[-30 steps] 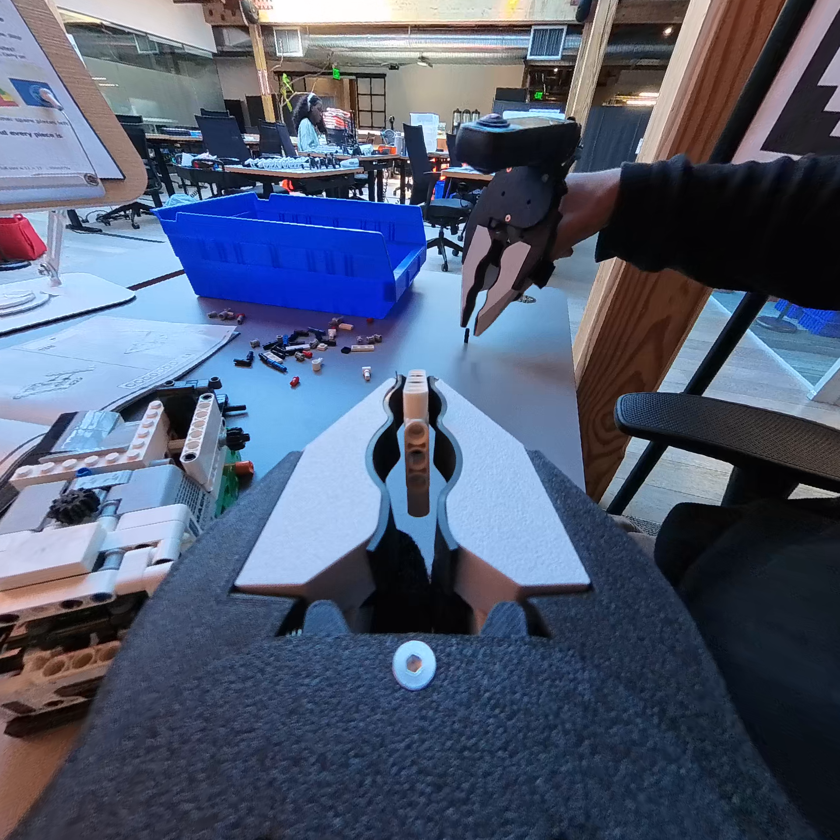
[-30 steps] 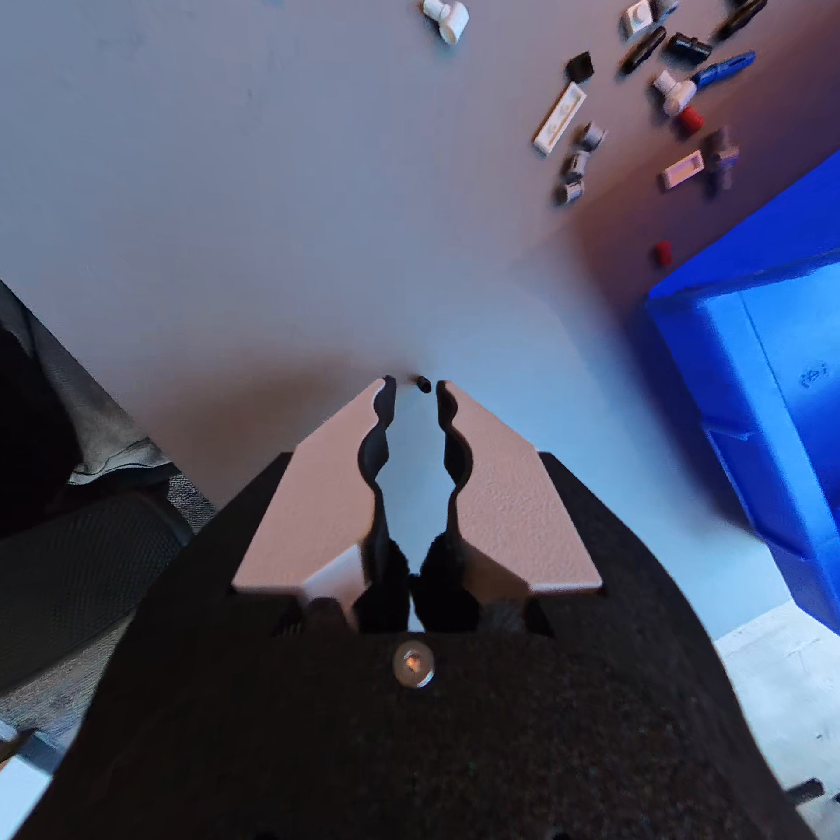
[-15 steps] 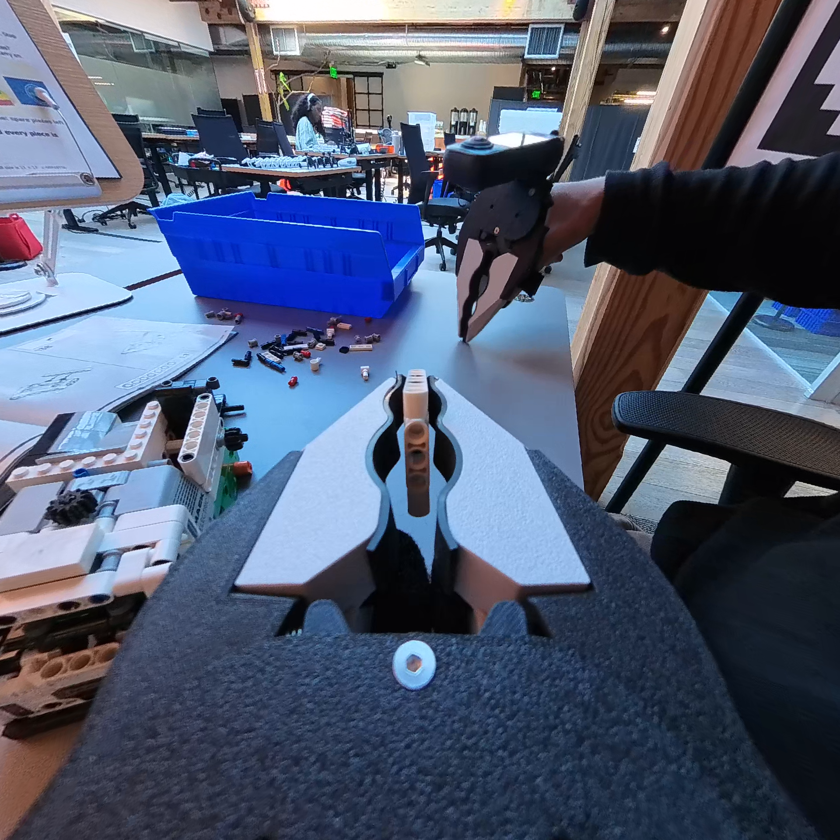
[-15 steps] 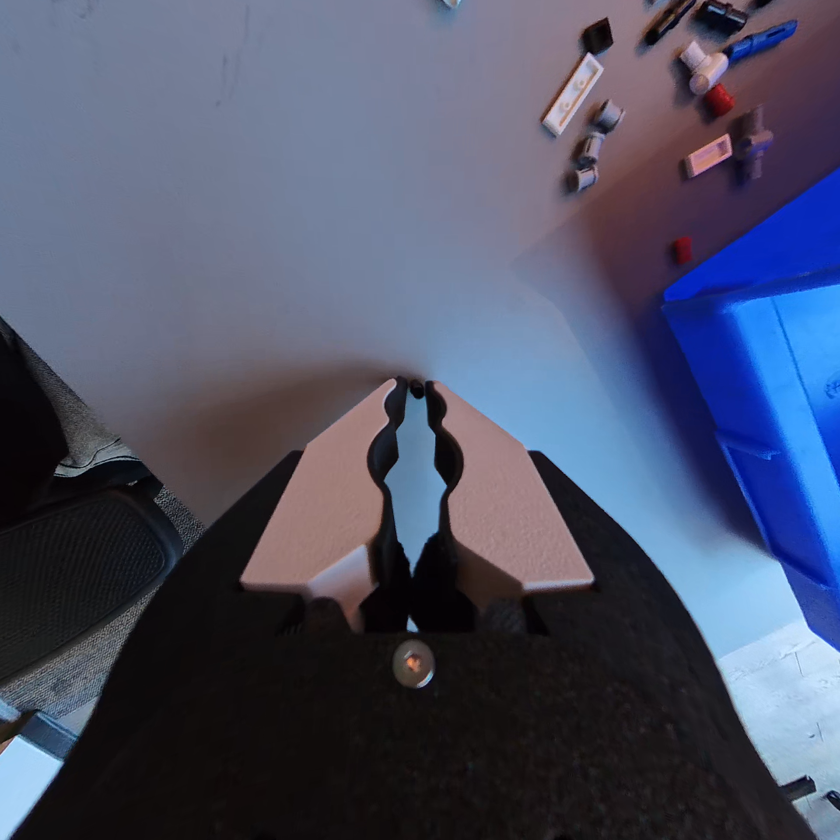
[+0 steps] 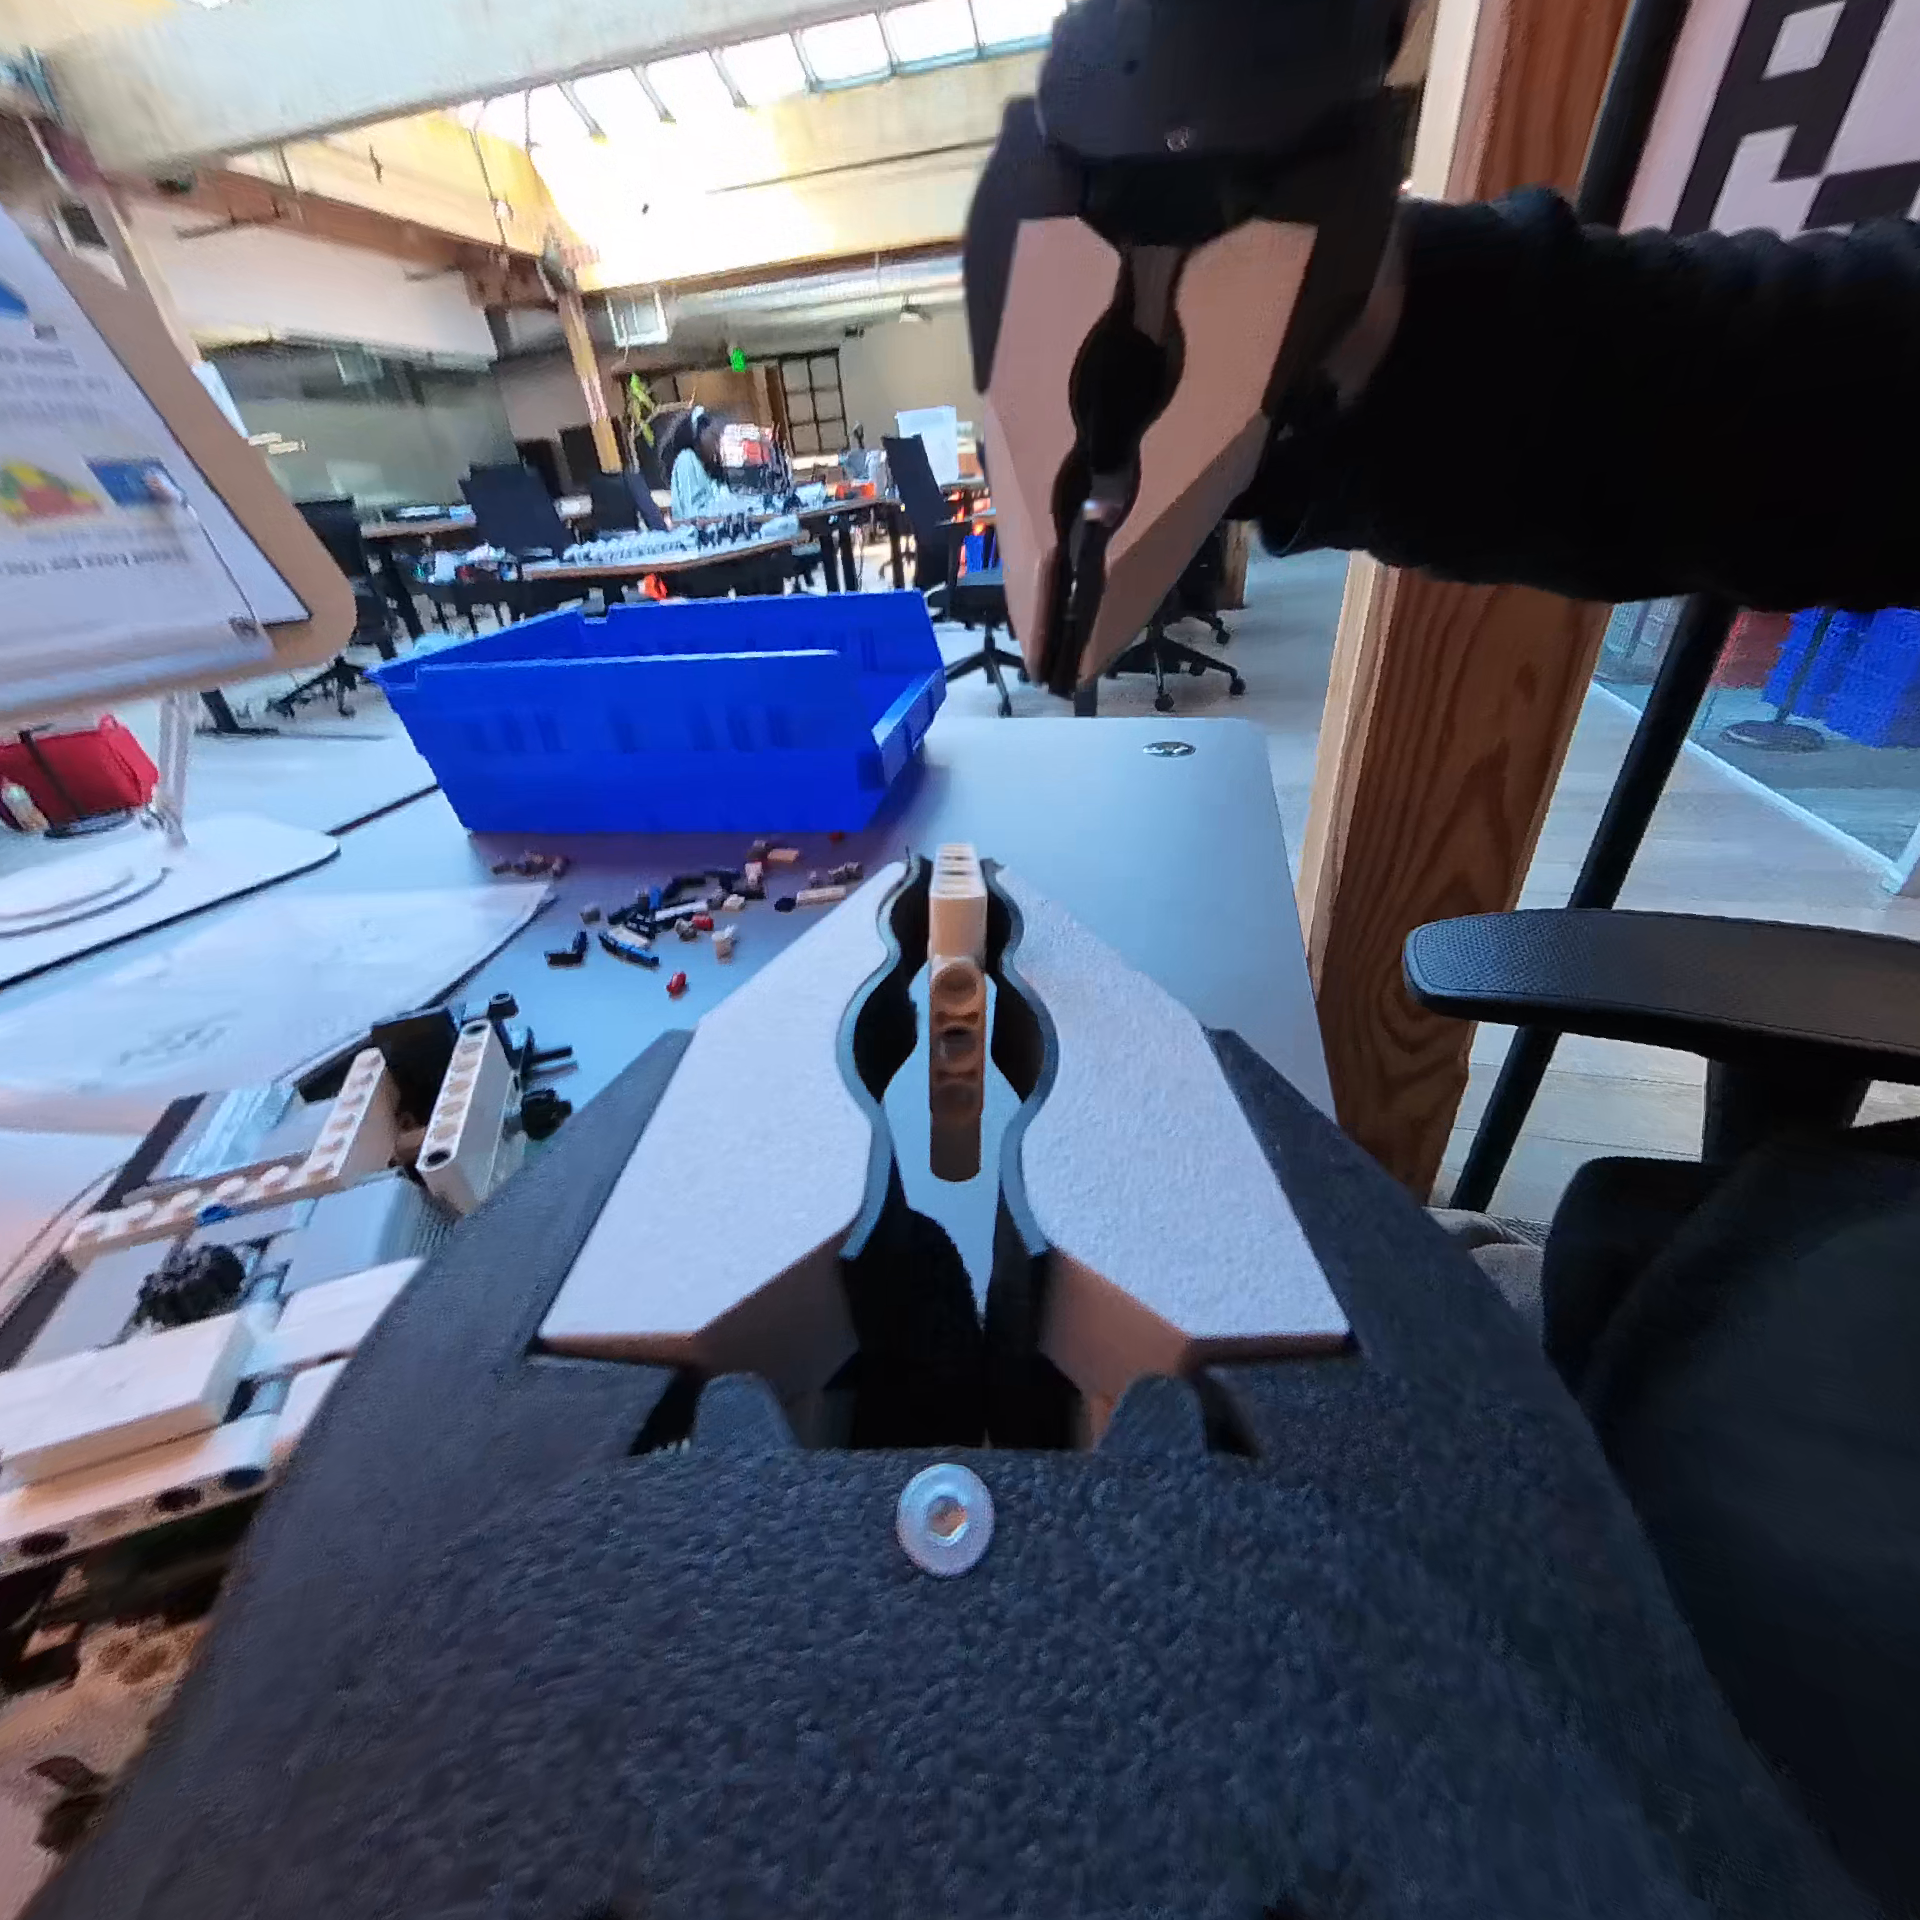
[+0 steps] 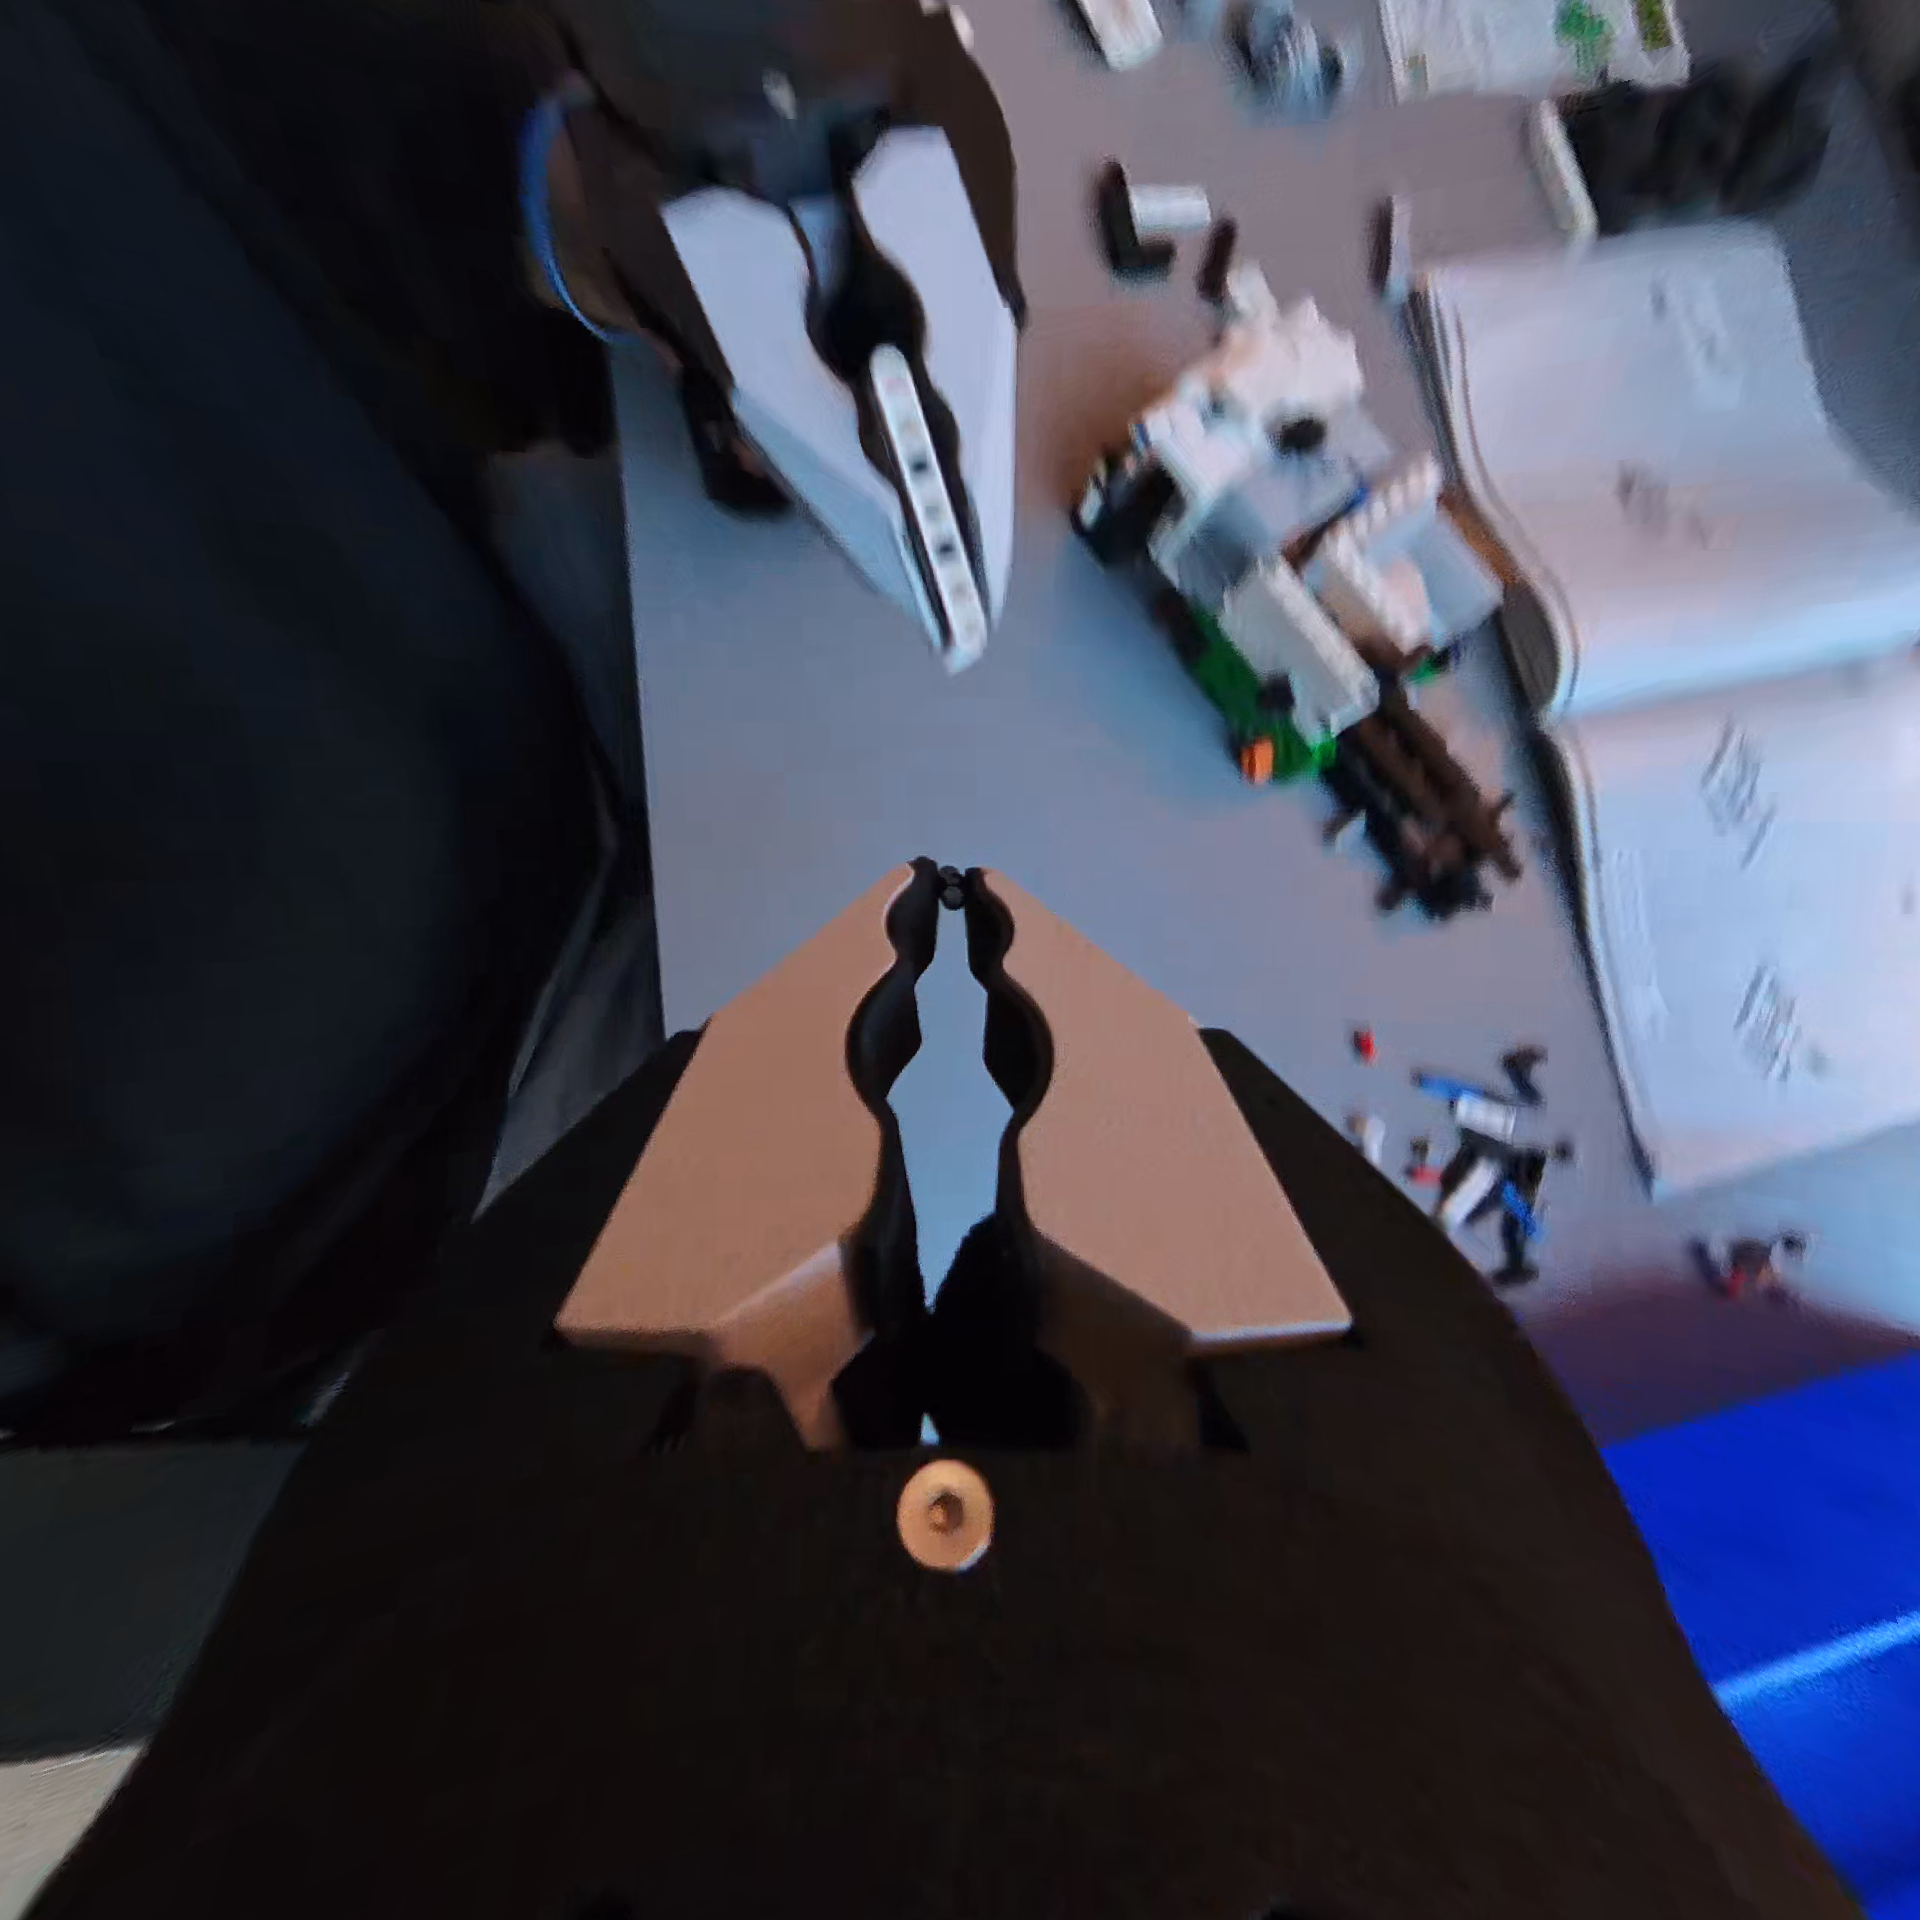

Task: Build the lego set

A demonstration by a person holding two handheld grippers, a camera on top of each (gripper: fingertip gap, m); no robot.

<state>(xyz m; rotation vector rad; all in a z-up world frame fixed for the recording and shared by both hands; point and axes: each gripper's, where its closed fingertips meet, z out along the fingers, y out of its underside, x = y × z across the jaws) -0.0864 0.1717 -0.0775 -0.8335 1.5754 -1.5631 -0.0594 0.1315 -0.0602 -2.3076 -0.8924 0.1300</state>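
Note:
My left gripper (image 5: 956, 873) is shut on a pale holed lego beam (image 5: 954, 997) that points forward above the grey table (image 5: 1122, 821). It also shows in the right wrist view (image 6: 961, 634) with the beam (image 6: 925, 499) between its fingers. My right gripper (image 6: 948, 883) is shut on a small black pin (image 6: 951, 889) at its fingertips. In the left wrist view it (image 5: 1070, 665) hangs high above the table, tips down. The partly built white, black and green lego model (image 5: 208, 1247) lies left of my left gripper; the right wrist view (image 6: 1299, 582) shows it too.
A blue bin (image 5: 675, 717) stands at the back, with loose small pieces (image 5: 686, 914) in front of it. Instruction sheets (image 5: 260, 987) lie at the left. A wooden post (image 5: 1455, 779) and a black chair armrest (image 5: 1662, 987) are at the right. Tip to tip, the grippers are about 6 centimetres apart.
My right gripper closed on the black pin on the table, lifted it high and swung toward my left gripper. My left gripper keeps the beam and has tilted slightly.

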